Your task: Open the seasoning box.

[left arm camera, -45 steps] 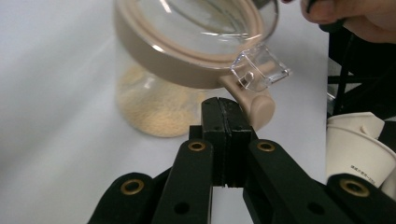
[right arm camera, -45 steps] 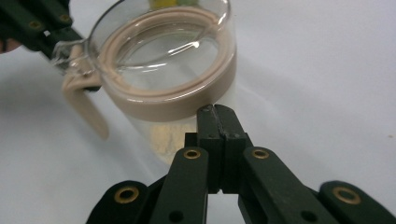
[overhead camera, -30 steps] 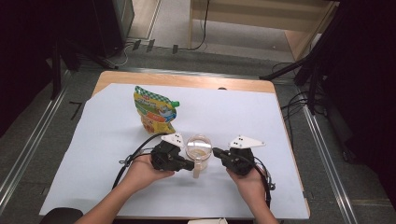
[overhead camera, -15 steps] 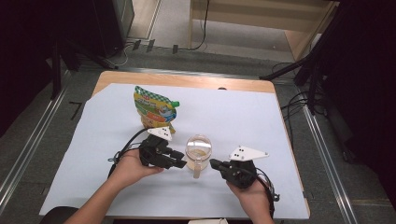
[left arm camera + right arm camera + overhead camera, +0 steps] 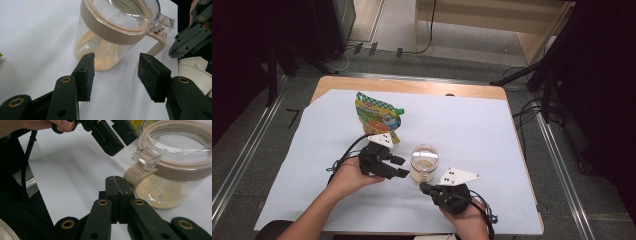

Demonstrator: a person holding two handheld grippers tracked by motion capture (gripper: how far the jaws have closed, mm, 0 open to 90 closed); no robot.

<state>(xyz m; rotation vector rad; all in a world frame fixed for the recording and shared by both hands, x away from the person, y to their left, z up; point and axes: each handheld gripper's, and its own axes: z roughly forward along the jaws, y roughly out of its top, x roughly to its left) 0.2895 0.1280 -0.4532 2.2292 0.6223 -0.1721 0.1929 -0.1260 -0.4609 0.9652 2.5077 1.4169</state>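
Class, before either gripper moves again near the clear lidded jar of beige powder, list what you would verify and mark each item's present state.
1. Clear glass jar with tan lid ring and handle upright on the white table cover: ok.
2. Lid closed: cannot tell.
3. Left gripper free of the jar; jaws have just been opening, nothing between: ok.
4. Right gripper jaws shut, empty, beside the handle: ok.
5. Green and yellow pouch apart from the jar: ok.
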